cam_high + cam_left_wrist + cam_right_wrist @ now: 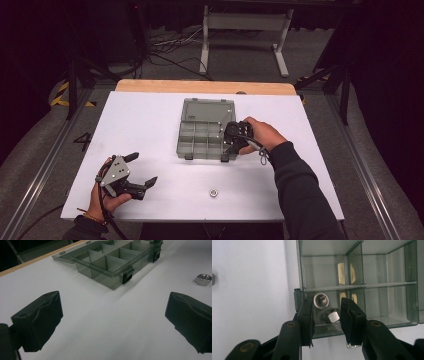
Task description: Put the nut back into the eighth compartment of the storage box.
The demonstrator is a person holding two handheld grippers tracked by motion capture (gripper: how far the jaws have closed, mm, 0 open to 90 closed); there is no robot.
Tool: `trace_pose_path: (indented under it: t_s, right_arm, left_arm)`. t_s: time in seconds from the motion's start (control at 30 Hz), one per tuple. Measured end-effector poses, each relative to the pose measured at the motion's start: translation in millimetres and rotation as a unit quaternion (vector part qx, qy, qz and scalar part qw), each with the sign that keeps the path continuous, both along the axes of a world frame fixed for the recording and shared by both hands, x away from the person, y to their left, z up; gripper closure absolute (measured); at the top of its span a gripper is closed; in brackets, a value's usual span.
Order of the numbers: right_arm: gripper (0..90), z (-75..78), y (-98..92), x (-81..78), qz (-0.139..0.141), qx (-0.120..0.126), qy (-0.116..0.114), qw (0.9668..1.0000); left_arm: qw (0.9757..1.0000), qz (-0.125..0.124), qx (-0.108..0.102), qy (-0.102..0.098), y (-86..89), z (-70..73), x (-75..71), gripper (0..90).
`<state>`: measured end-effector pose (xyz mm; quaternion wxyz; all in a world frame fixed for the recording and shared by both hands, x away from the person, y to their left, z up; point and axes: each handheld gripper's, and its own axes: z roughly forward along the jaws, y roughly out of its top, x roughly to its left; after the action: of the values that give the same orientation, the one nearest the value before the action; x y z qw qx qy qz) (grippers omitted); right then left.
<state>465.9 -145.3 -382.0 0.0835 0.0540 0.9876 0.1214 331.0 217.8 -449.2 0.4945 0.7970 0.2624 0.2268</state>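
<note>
The right gripper (327, 312) has its jaws narrowly parted over the near right corner compartment of the box (205, 131). No earlier picture bears on it, but as they stand the pads press on nothing: two nuts lie in the gap between them, down on the compartment floor. One nut (321, 300) shows its threaded hole, close to the left pad; the other nut (332, 316) lies tilted just below it, one flat face bright. Neither is gripped. In the high view the right gripper (234, 138) sits at the box's right front corner, the hand behind it and a dark sleeve running back to the bottom edge.

The box is grey, see-through plastic, split into small compartments by thin walls, its lid laid open and flat on the far side. Two dark latches hang on its near wall. It stands on the white tabletop (150, 125), a little past the middle.

The left gripper (140, 171) rests low at the near left of the tabletop, well apart from the box, its jaws wide with only bare tabletop between them. In the left gripper view the box (112, 262) lies ahead, and a third nut (203, 279) sits loose on the tabletop at the right. From above, that loose nut (214, 192) lies near the front edge, between the two hands.
</note>
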Motion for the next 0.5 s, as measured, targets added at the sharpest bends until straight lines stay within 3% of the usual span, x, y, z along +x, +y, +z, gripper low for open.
trace_pose_path:
  t_s: [0.2,0.27,0.5]
  right_arm:
    - [60.4,9.8,-9.0,-7.8,-0.007,0.035,-0.014,0.9992]
    - [59.6,14.1,-13.1,-16.0,-0.006,0.056,-0.021,0.9982]
    - [51.9,20.9,-19.2,-51.8,0.014,0.09,-0.036,0.9952]
  left_arm:
    - [1.0,-0.002,-0.003,0.001,-0.1,-0.1,-0.3,2.0]
    - [1.0,-0.001,-0.001,0.002,-0.1,0.1,-0.4,2.0]
    - [1.0,-0.004,-0.003,0.003,-1.6,-0.2,0.3,2.0]
